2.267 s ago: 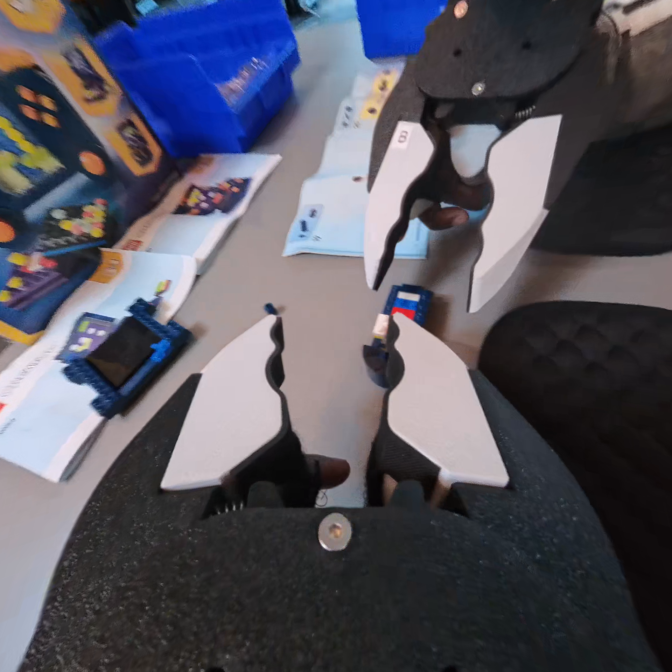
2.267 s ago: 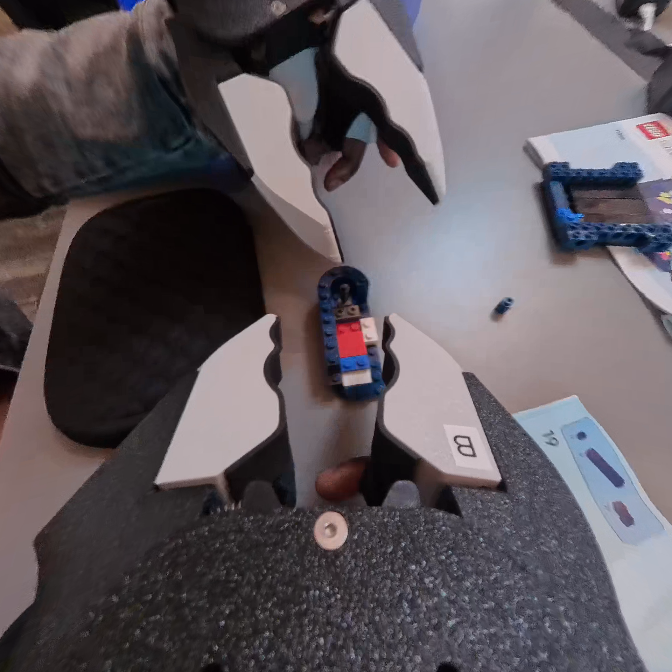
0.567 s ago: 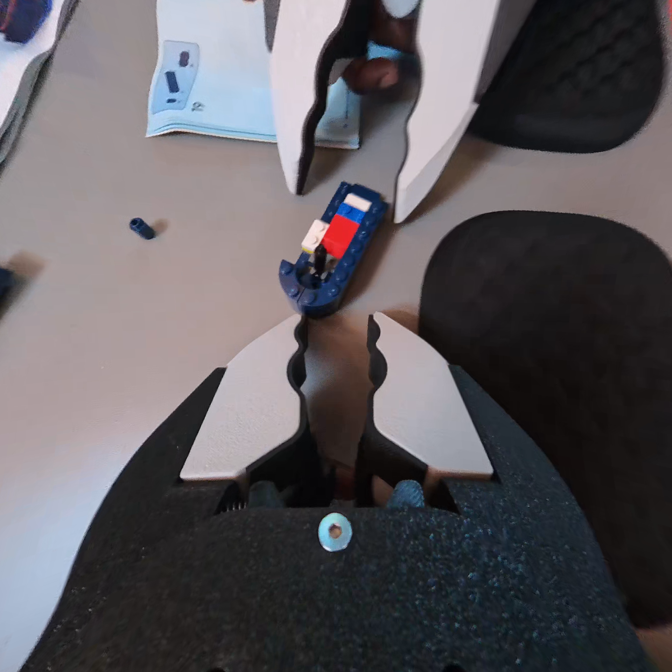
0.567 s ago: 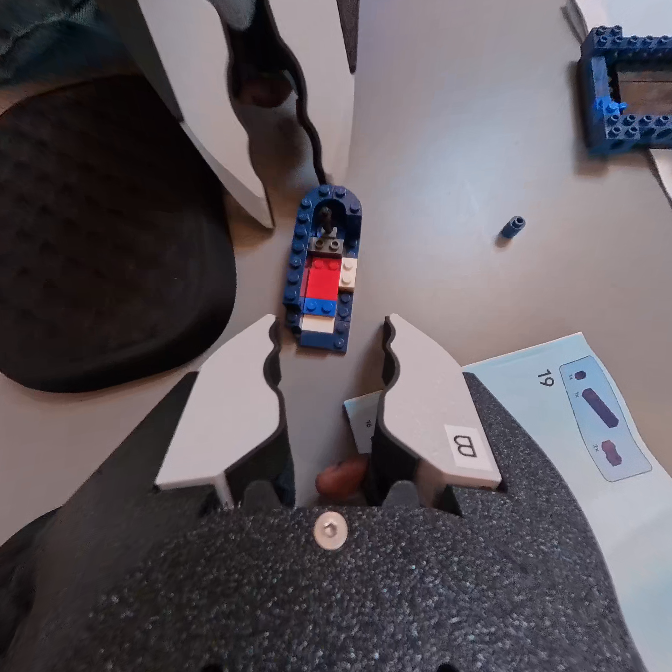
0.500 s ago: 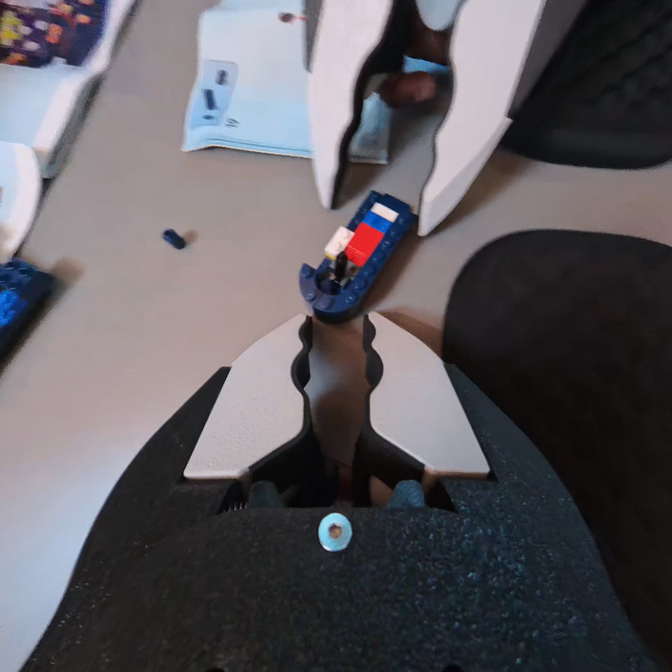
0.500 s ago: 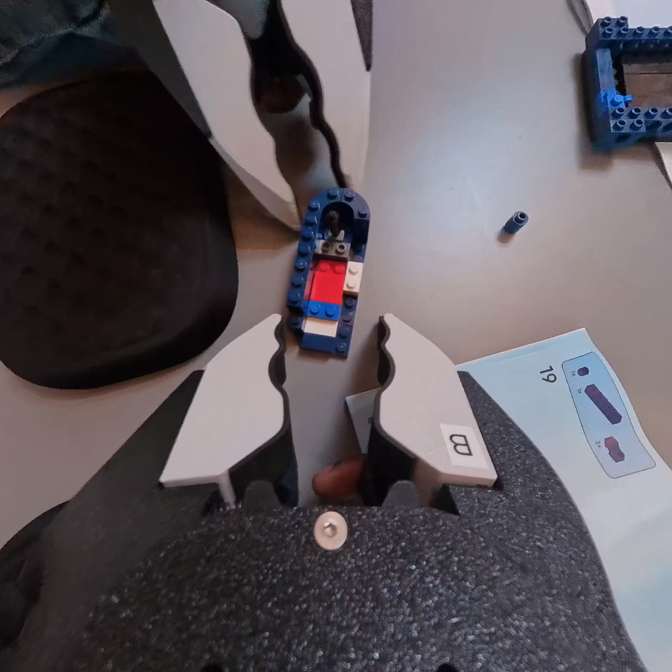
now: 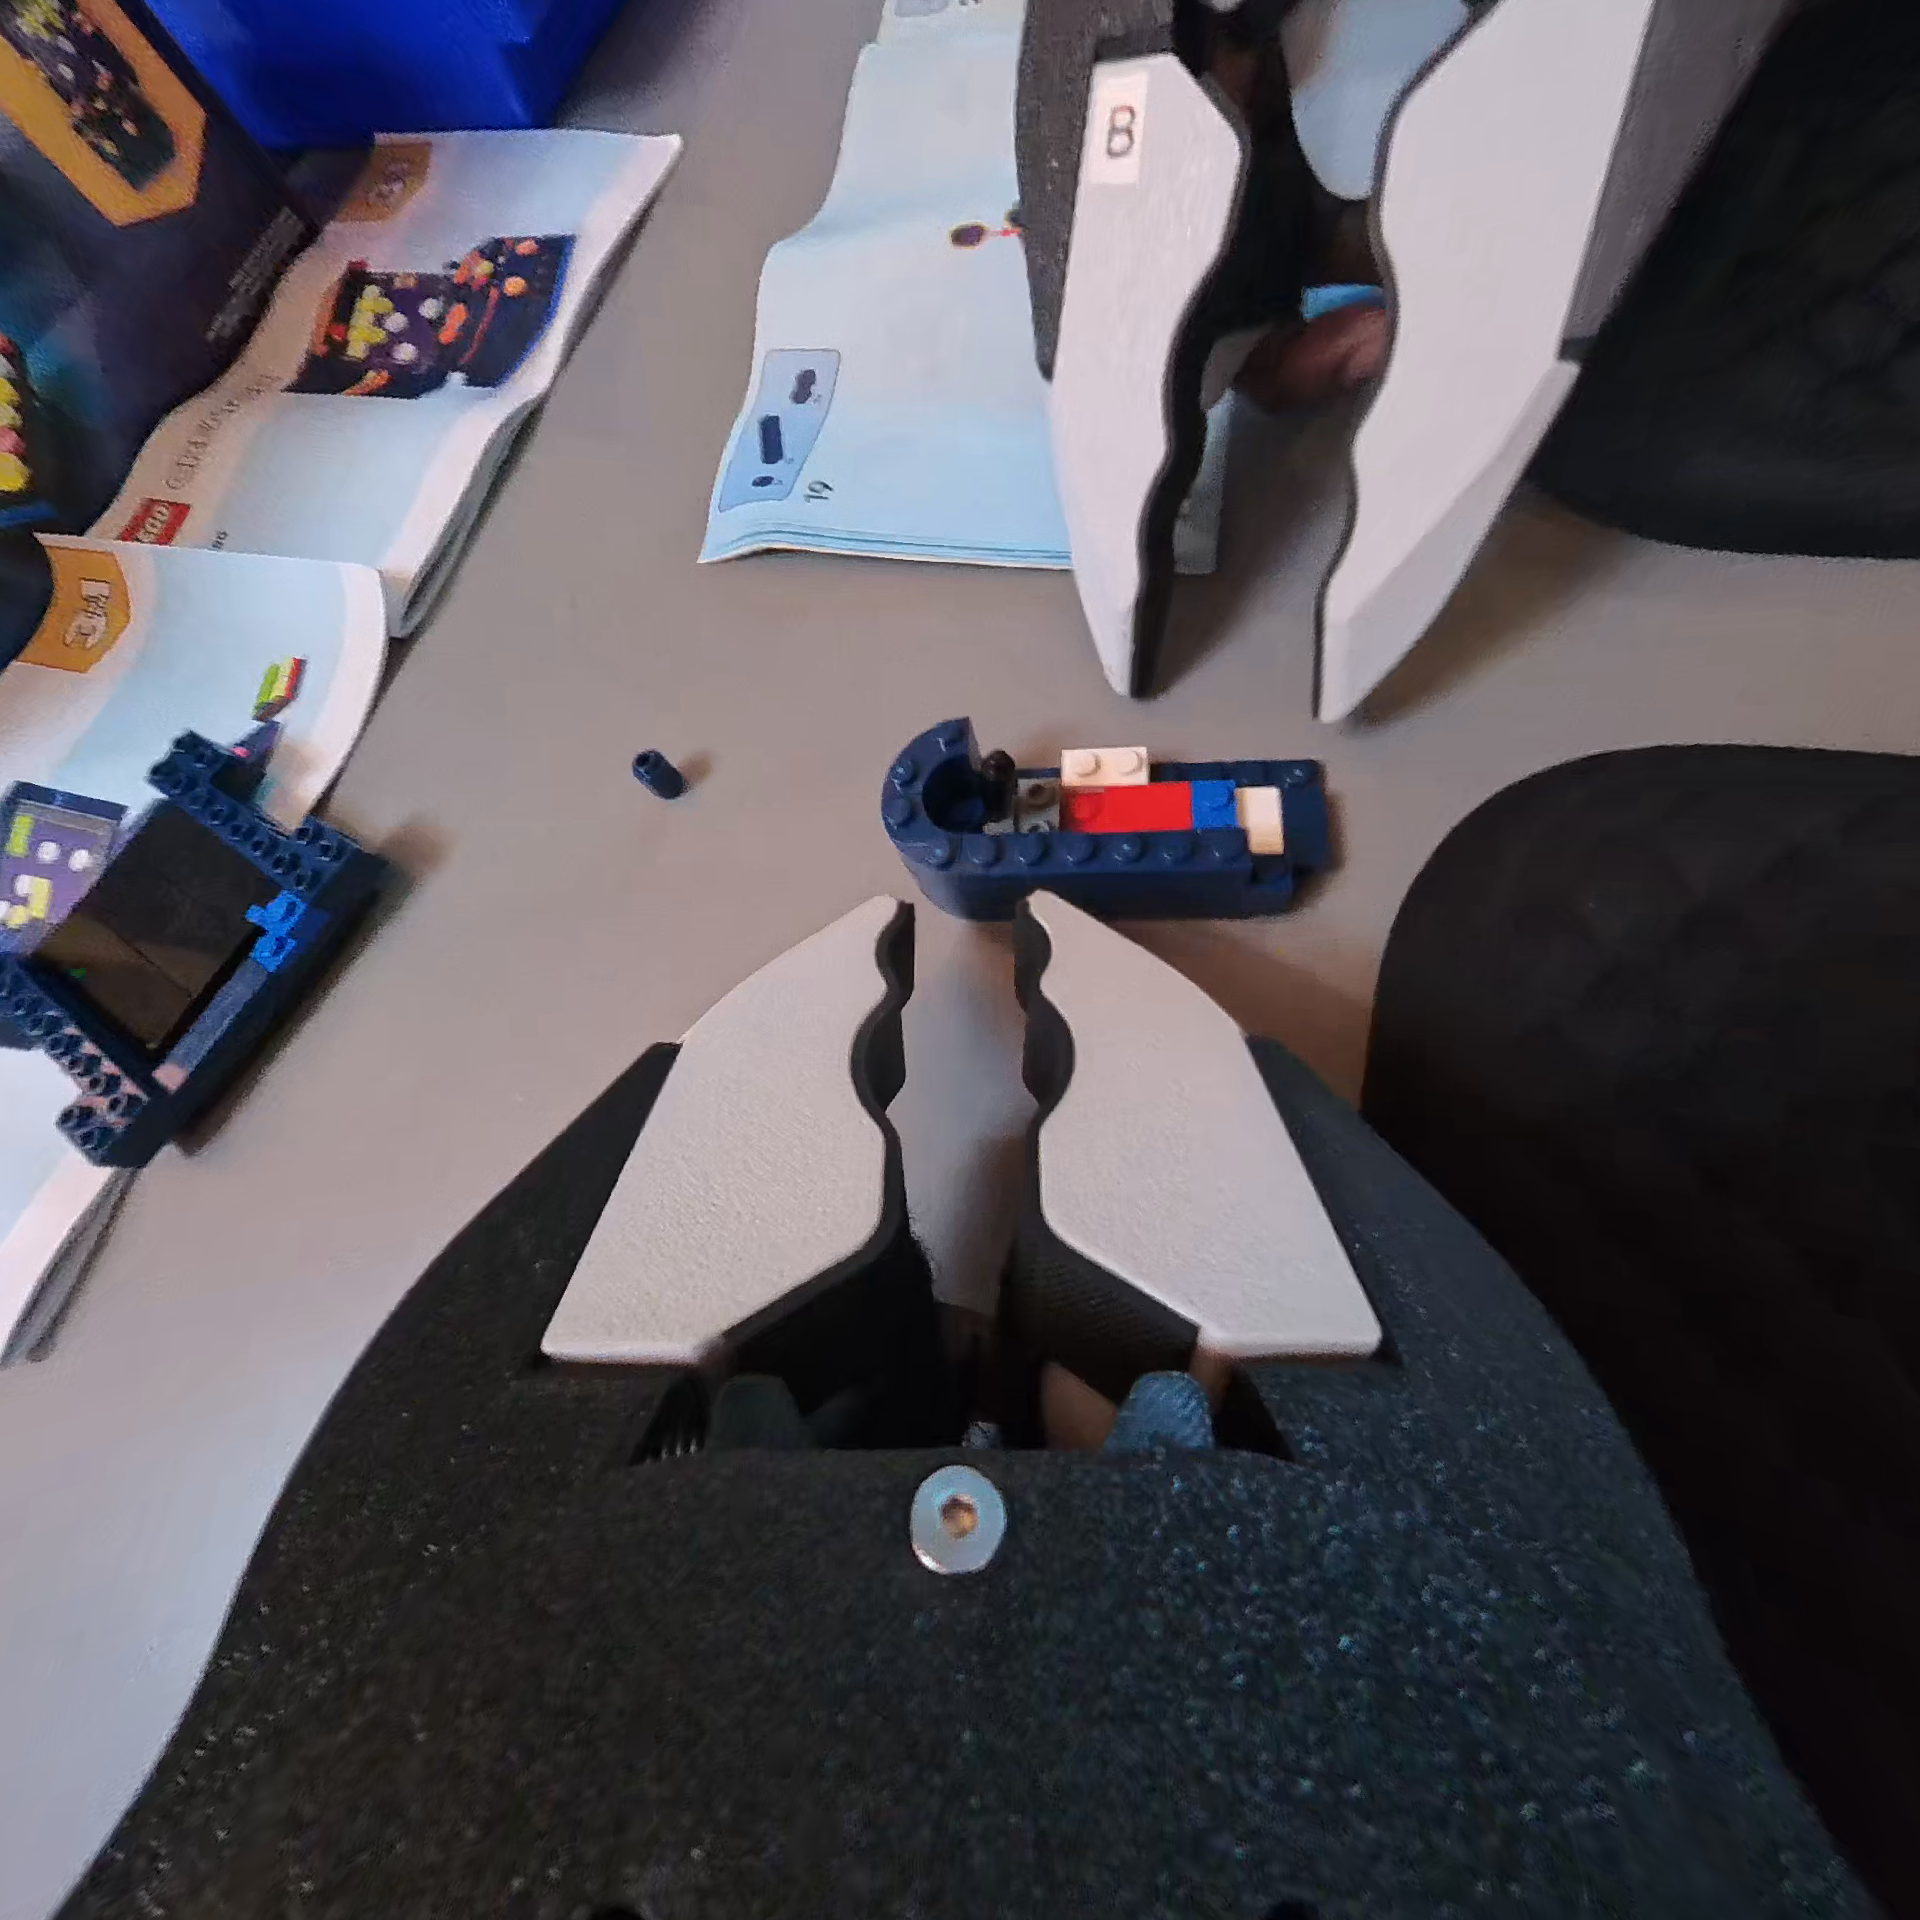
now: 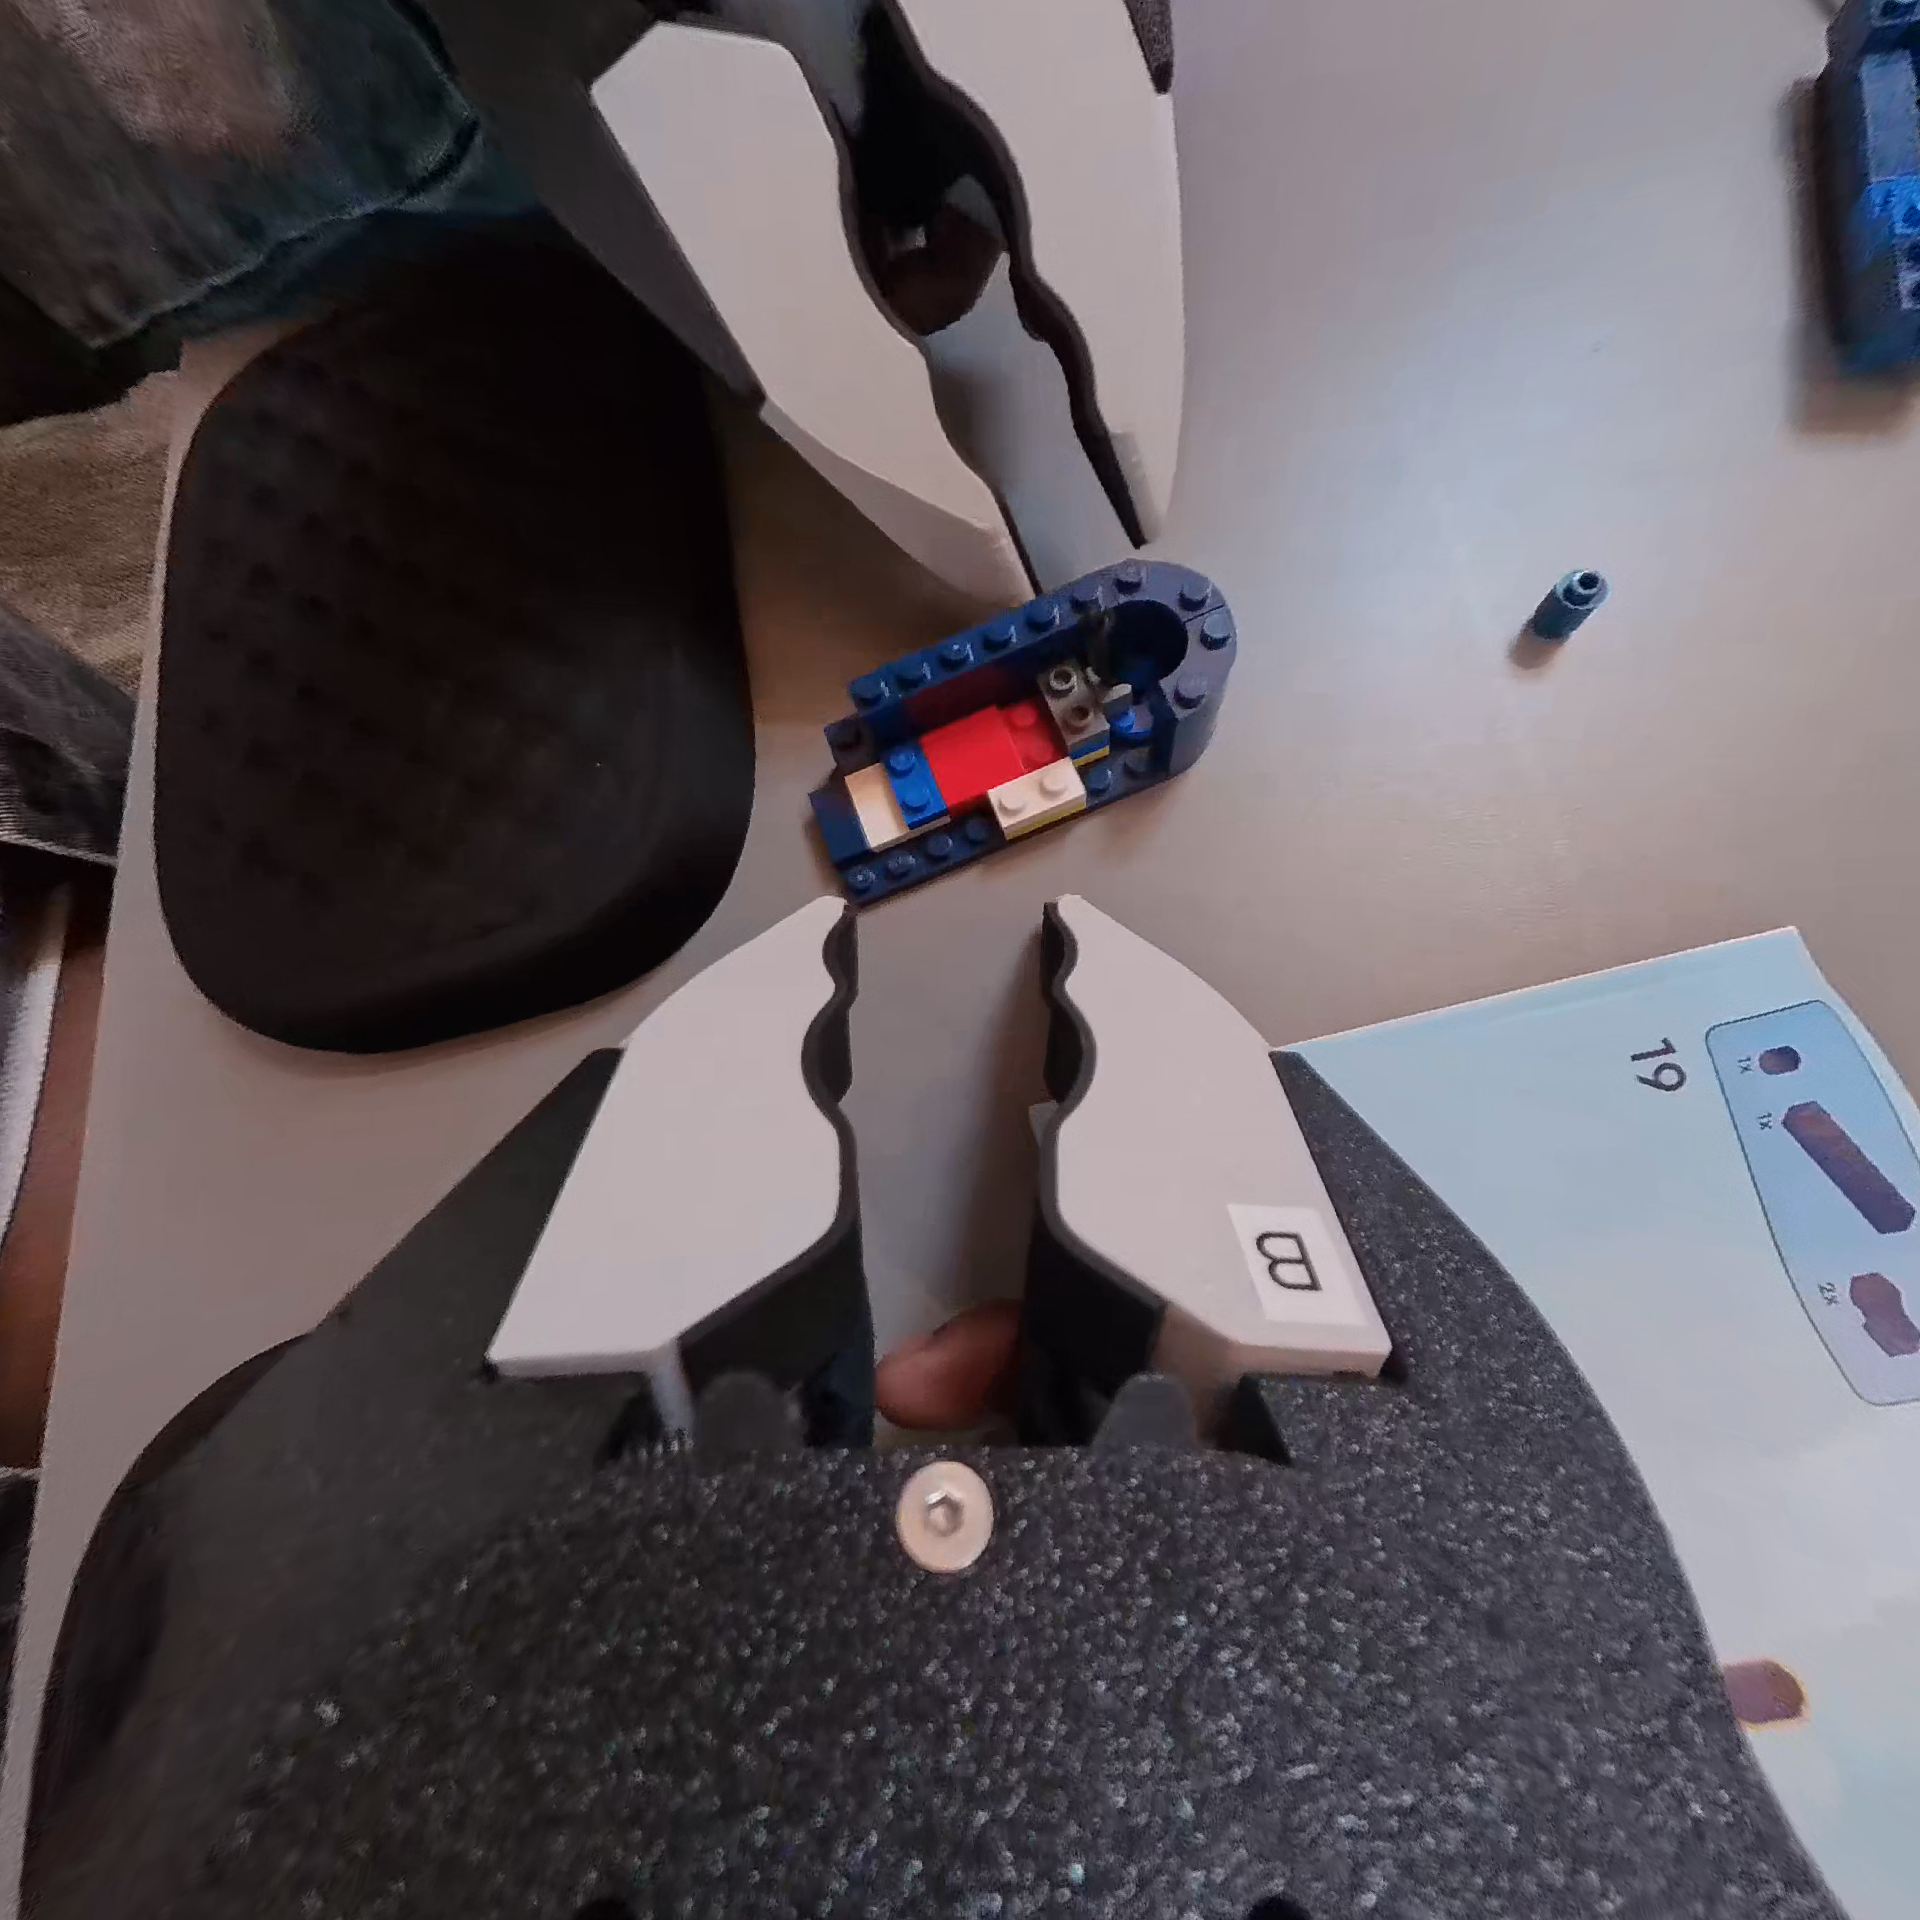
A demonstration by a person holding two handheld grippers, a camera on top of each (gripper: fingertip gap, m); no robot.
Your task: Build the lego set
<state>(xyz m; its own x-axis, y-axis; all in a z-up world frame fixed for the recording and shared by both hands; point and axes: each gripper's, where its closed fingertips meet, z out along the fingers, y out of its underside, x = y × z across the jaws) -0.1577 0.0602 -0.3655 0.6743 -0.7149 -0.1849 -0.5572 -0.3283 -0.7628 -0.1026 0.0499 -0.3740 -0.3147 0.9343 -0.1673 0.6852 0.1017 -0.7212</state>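
Note:
A small dark blue brick boat [image 7: 1101, 842] with red, blue and white bricks inside lies on the grey table [image 7: 623, 1039] between my two grippers. My left gripper [image 7: 964, 914] is open with a narrow gap and holds nothing. Its fingertips [image 7: 1039, 914] are right at the boat's near side, by the rounded end. My right gripper [image 8: 948, 914] is open and holds nothing, just short of the boat's [image 8: 1023, 738] square end. Each gripper also shows across the boat in the other view: the right gripper [image 7: 1231, 696] and the left gripper [image 8: 1081, 561].
A tiny dark blue cylinder piece [image 7: 658, 774] lies left of the boat. A blue brick frame with a black screen [image 7: 177, 935] rests on booklets [image 7: 416, 312]. A light blue instruction page [image 8: 1610, 1143], a black padded pad [image 8: 447, 644] and a blue bin [image 7: 395, 52] surround the spot. The left gripper's tips are roughly 6 cm from the right gripper's.
The boat has turned on the table and now lies crosswise to my left gripper. Both grippers' jaws have narrowed on nothing; the left gripper has come up to the boat's side.

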